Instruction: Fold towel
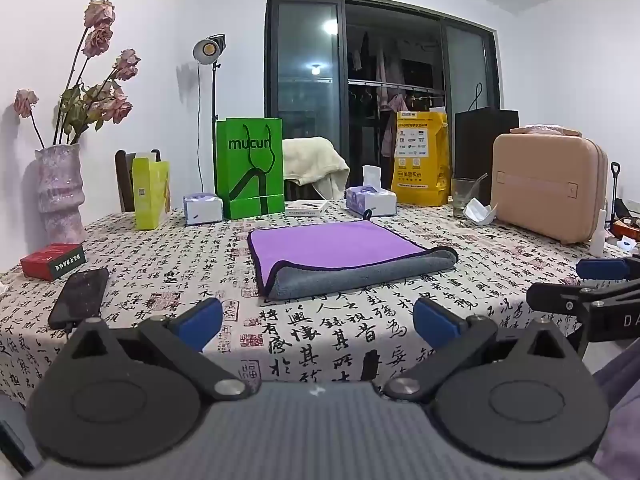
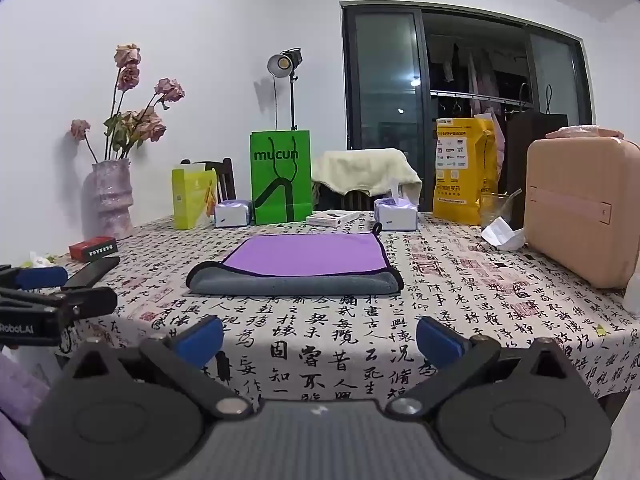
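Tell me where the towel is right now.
The towel lies folded at mid-table in both wrist views, purple face up with the grey fold nearest the cameras, in front of the green bag, untouched by either hand-held gripper.

Pretty cluttered counter [image 1: 360, 344]: green paper bag [image 1: 250, 168], yellow bag [image 1: 420, 158], pink case [image 1: 548, 188], vase [image 1: 60, 192] of dried roses, phone [image 1: 80, 296], red box [image 1: 52, 261], two tissue boxes.

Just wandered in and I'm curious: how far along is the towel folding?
One fold looks done: the towel lies doubled on the table, purple face up, grey side showing along its near folded edge. Nothing is in hand: the left tool and right tool are open, short of it. Any further fold is not yet begun.
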Demonstrator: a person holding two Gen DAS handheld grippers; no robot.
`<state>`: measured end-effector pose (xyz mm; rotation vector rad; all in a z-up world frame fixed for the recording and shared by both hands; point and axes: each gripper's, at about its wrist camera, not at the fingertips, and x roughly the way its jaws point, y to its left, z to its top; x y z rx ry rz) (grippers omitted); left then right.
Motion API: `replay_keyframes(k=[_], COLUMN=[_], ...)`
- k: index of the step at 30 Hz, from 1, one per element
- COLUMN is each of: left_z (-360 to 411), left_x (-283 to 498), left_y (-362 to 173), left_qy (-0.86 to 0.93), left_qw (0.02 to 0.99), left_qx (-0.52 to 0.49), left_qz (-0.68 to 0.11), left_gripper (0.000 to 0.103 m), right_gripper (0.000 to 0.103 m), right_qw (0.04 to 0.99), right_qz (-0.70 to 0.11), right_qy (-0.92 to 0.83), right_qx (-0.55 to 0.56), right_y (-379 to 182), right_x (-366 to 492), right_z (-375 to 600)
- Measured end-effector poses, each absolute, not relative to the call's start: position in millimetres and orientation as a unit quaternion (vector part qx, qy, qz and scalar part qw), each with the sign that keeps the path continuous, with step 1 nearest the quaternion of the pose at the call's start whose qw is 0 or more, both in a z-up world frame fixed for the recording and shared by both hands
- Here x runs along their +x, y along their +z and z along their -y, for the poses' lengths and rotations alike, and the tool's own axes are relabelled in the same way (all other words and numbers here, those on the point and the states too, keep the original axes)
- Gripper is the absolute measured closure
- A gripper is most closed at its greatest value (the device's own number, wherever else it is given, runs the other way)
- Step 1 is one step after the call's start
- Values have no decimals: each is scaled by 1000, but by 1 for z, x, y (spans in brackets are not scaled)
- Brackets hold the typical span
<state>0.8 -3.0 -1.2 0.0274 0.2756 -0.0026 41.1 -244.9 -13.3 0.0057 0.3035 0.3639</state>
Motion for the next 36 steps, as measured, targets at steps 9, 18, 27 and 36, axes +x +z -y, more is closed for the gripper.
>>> replay_keyframes(k=[9,18,27,36], left_z=[3,4,4,5], left_x=[1,0,0,0], left_y=[-2,-2,-2,-3], left_qy=[-1,-1,-1,-1], left_qw=[990,990,990,990], left_qx=[14,15,15,16], left_qz=[-137,-137,-138,-138], left_gripper=[0,0,0,0], right_gripper=[0,0,0,0], right_qw=[972,972,973,973], right_qz=[-153,-150,-150,-151], right_qy=[180,181,176,176], right_qx=[4,5,8,8], right_y=[-13,-14,-15,-15], right_x=[41,41,42,42], right_z=[245,246,247,247])
